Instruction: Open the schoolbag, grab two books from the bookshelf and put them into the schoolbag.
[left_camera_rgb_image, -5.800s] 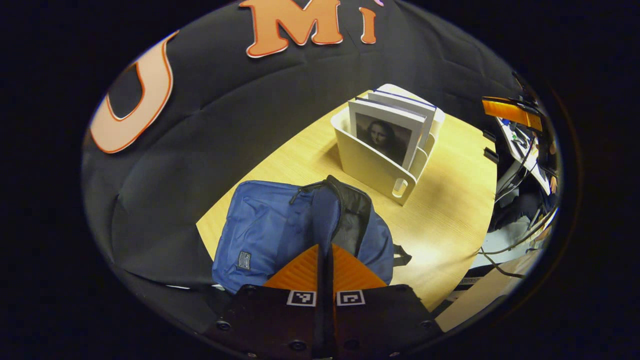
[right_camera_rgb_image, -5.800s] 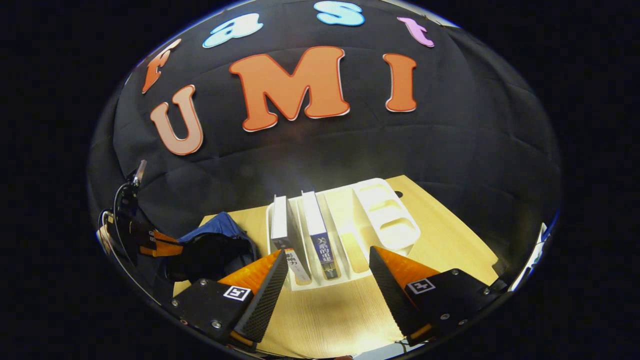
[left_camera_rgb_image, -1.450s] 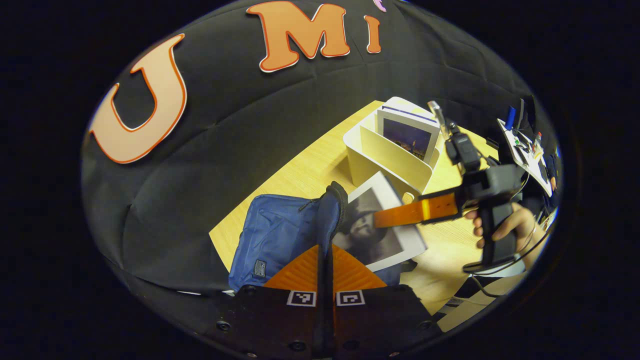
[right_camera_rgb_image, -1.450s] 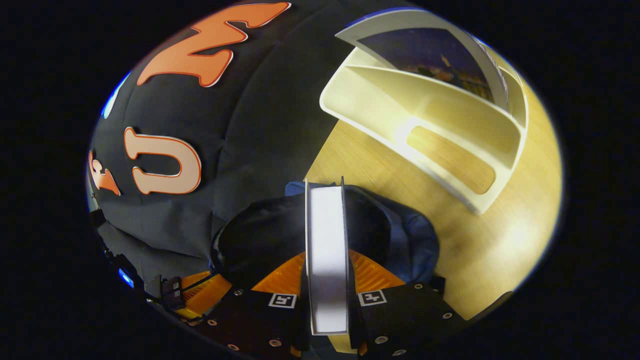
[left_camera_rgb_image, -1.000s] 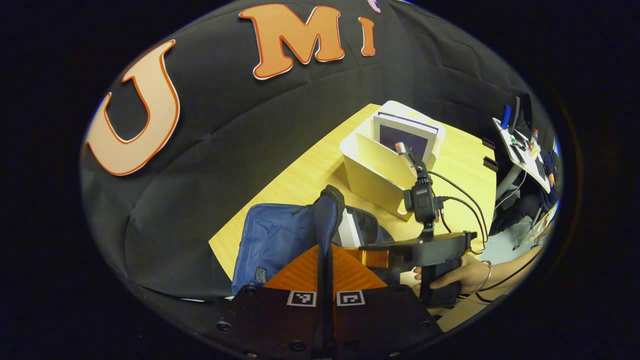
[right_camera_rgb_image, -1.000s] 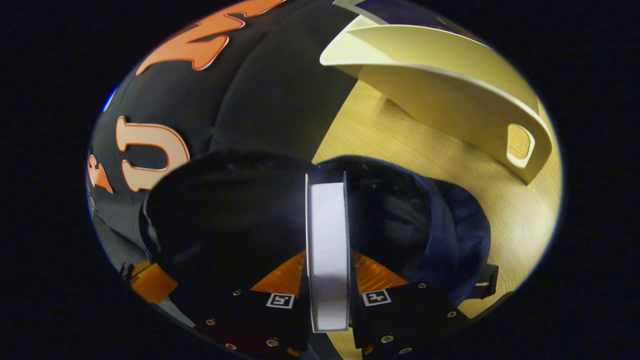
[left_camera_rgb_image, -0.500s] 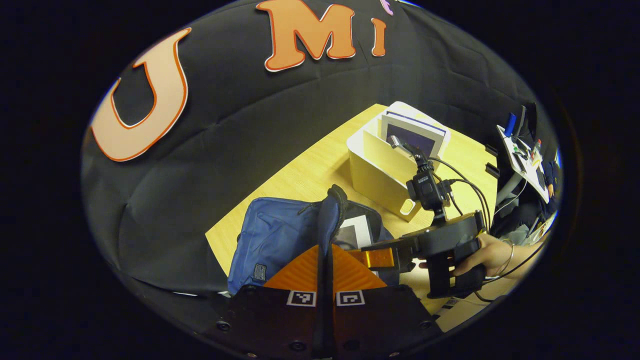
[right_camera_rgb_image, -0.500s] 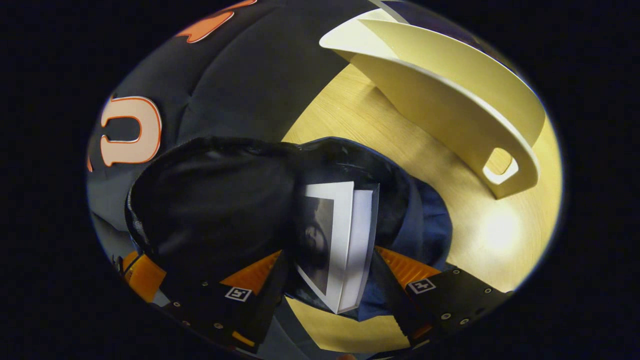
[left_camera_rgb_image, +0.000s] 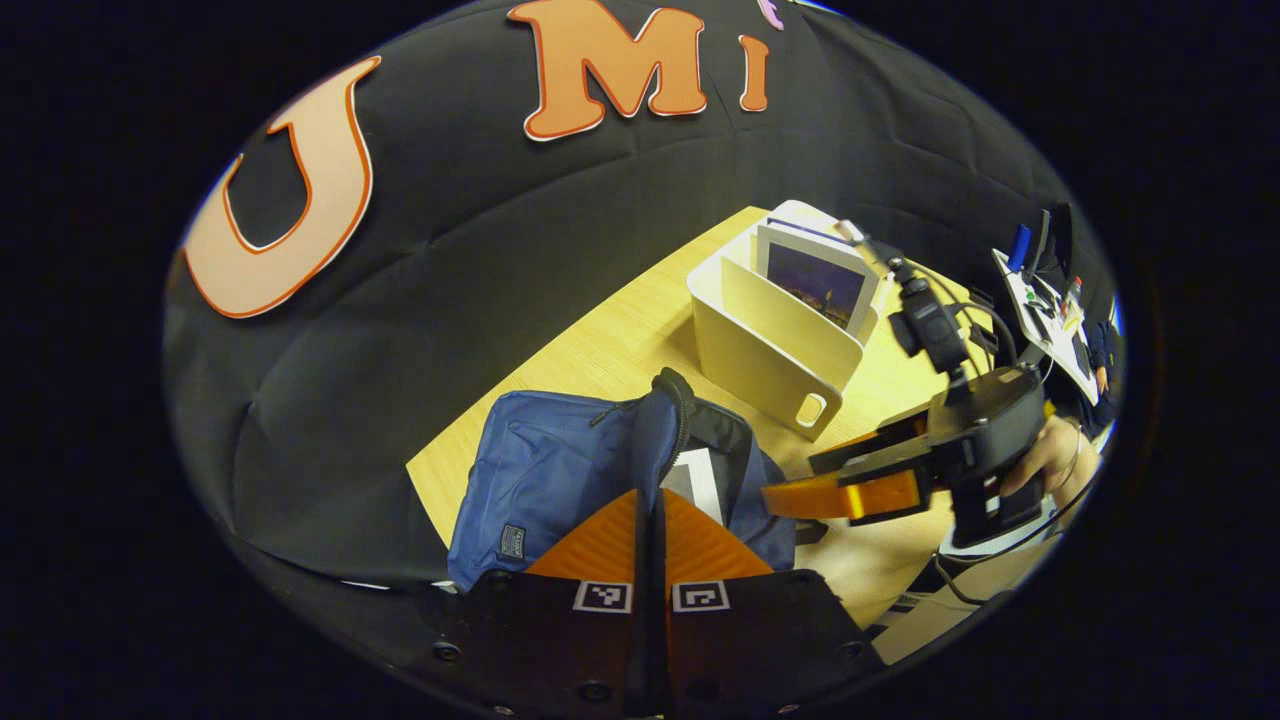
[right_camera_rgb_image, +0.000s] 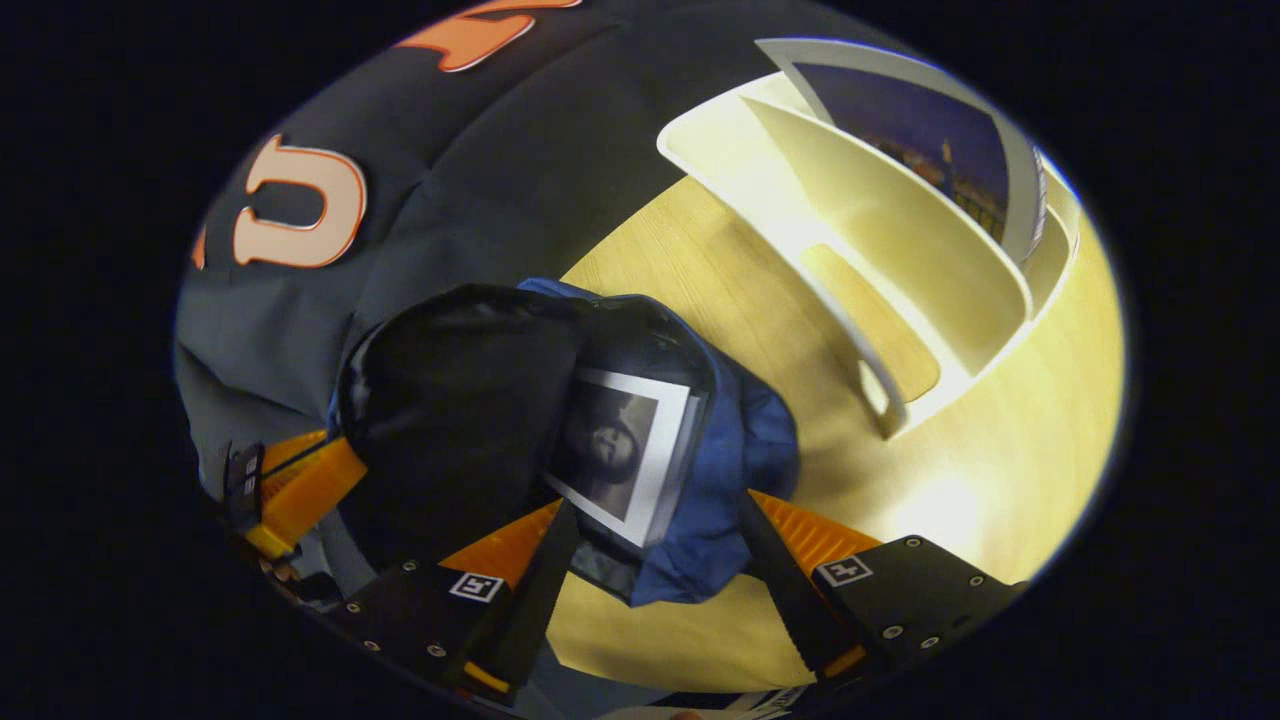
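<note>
Inside schoolbag (right_camera_rgb_image: 740, 450), one book (right_camera_rgb_image: 620, 455)

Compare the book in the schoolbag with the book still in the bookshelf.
The book in the schoolbag sits tilted in the schoolbag's open mouth; the book in the bookshelf stands upright in a slot of the bookshelf. The first has a greyish portrait cover, the second a dark blue night scene. Both covers have white borders, and neither book is gripped.

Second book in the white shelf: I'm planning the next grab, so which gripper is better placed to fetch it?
Right. The right gripper is open and empty, near the white plastic bookshelf with the night-scene book. The left gripper is shut on the blue fabric schoolbag flap.
</note>
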